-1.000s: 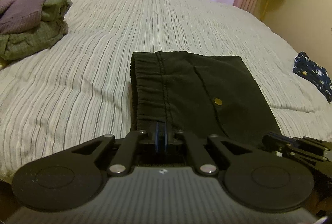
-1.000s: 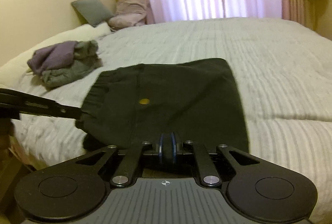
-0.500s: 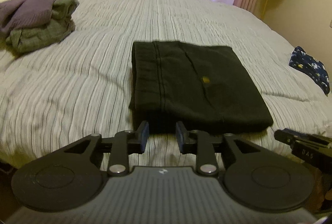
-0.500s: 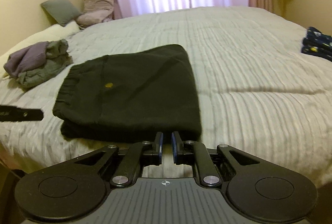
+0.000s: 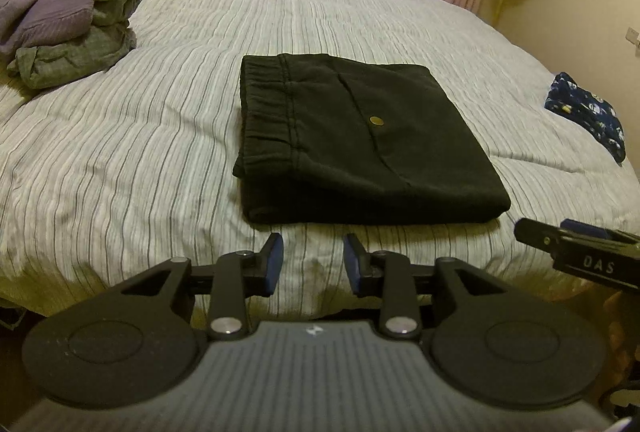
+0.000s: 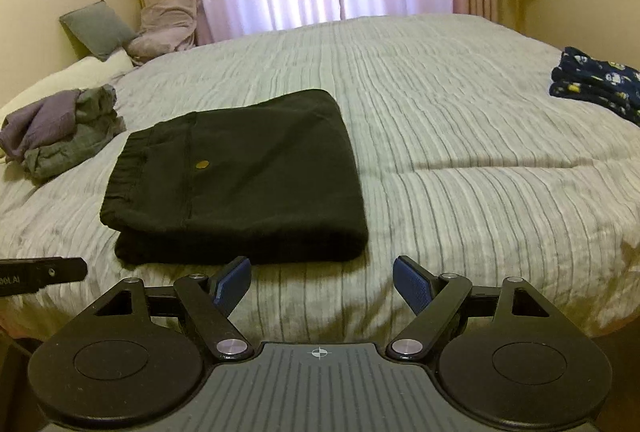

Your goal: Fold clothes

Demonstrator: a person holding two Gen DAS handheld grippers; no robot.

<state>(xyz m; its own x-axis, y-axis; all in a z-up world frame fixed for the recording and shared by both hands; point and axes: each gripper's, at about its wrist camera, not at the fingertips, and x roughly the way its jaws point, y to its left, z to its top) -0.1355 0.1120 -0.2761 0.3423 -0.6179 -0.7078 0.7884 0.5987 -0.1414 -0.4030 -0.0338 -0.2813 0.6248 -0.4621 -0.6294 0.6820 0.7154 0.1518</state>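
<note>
Black folded cotton trousers w/ elastic waistband and brass snap (image 5: 360,148) lie as a flat rectangle near the bed's (image 5: 120,152) front edge, centre. Left gripper (image 5: 313,260): jaws parted moderately, holding nothing. Right gripper (image 6: 322,282): jaws spread wide, holding nothing. Both sit just short of the garment's near fold. Handling est.: soft, limp, light, layers may slip. Grip at near-edge corners, pinching all layers.

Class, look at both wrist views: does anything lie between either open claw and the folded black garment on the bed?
Nothing visible does. Only bare striped bedspread lies between the left claw and the folded black garment, and likewise before the right claw. Both claws are open and clear of the fabric.
</note>
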